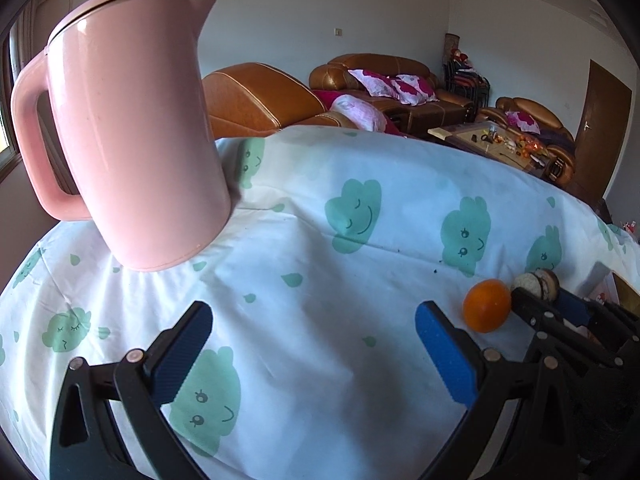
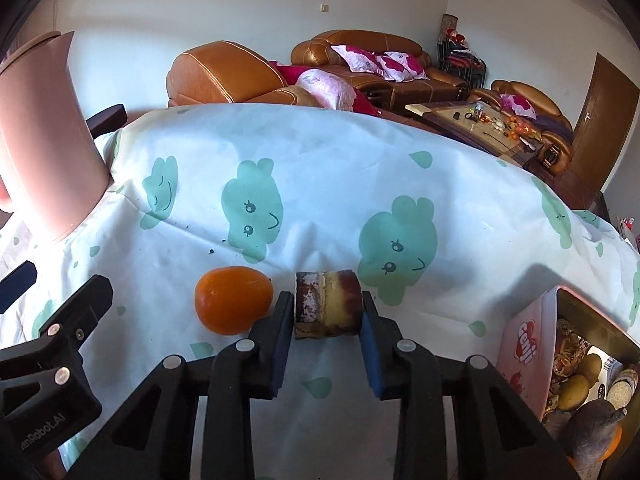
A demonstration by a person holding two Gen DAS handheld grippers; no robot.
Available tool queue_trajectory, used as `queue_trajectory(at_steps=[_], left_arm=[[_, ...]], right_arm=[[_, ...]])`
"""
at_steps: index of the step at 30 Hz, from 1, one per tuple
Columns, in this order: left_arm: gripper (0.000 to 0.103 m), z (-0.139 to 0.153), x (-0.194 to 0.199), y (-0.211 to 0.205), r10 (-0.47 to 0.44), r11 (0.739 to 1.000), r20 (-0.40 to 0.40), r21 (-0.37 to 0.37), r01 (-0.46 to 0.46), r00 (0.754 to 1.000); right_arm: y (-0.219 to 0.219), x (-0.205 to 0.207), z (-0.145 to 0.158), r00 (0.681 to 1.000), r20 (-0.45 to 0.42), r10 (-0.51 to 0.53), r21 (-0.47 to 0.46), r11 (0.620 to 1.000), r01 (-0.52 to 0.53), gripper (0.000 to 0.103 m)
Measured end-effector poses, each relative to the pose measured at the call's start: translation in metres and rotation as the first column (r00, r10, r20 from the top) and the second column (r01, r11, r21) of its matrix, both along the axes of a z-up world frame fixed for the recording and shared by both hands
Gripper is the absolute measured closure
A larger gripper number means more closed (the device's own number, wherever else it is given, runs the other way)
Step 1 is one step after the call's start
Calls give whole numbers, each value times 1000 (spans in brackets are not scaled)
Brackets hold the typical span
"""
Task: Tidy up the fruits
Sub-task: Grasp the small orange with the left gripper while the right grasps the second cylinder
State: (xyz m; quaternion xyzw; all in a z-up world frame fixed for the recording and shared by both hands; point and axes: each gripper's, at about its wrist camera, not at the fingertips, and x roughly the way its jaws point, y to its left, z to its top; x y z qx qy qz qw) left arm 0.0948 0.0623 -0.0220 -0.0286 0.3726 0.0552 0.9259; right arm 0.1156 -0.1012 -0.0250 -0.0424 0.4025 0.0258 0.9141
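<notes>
An orange (image 2: 232,305) lies on the cloud-print tablecloth (image 2: 320,184). Right beside it, my right gripper (image 2: 326,312) is shut on a brown and yellow cylindrical fruit piece (image 2: 326,303), held just over the cloth. In the left wrist view the orange (image 1: 487,305) and the held piece (image 1: 538,282) show at the right, with the right gripper's black frame (image 1: 568,320) around the piece. My left gripper (image 1: 316,340) is open and empty above the cloth, left of the orange.
A tall pink jug (image 1: 132,120) stands on the cloth at the far left. A pink box (image 2: 568,360) with several fruits inside sits at the table's right edge. Brown sofas (image 2: 360,68) and a cluttered coffee table (image 2: 492,124) lie beyond.
</notes>
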Motion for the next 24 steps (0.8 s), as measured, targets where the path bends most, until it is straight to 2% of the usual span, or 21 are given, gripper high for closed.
queue_trajectory(at_steps=[5, 8, 10, 12, 14, 17, 19, 22, 24], left_arm=[[0, 5, -2, -5, -72, 997, 29, -10, 72, 997], [0, 10, -4, -17, -144, 990, 74, 6, 143, 987], [1, 12, -3, -28, -198, 980, 78, 11, 197, 977], [10, 13, 0, -38, -244, 970, 77, 13, 243, 967], [14, 16, 5, -49, -298, 954, 61, 9, 298, 953], [15, 15, 15, -68, -365, 931, 28, 10, 365, 930], [21, 13, 23, -81, -395, 919, 4, 18, 394, 919], [37, 4, 38, -94, -409, 911, -59, 23, 411, 910], [55, -4, 46, -97, -394, 917, -98, 18, 398, 914]], right_arm=[[-2, -21, 18, 985, 155, -74, -17, 997, 78, 70], [-10, -34, 28, 964, 238, -118, 18, 993, 117, 70], [-14, -32, 34, 956, 261, -137, 30, 991, 133, 70], [-17, -34, 36, 948, 276, -157, 38, 988, 152, 70], [-23, -36, 37, 938, 288, -192, 64, 981, 181, 70], [-37, -36, 36, 932, 271, -240, 120, 969, 215, 70], [-42, -36, 34, 930, 259, -261, 151, 962, 228, 70], [-41, -36, 34, 929, 265, -259, 147, 963, 227, 70], [-37, -38, 34, 931, 270, -247, 134, 967, 218, 70]])
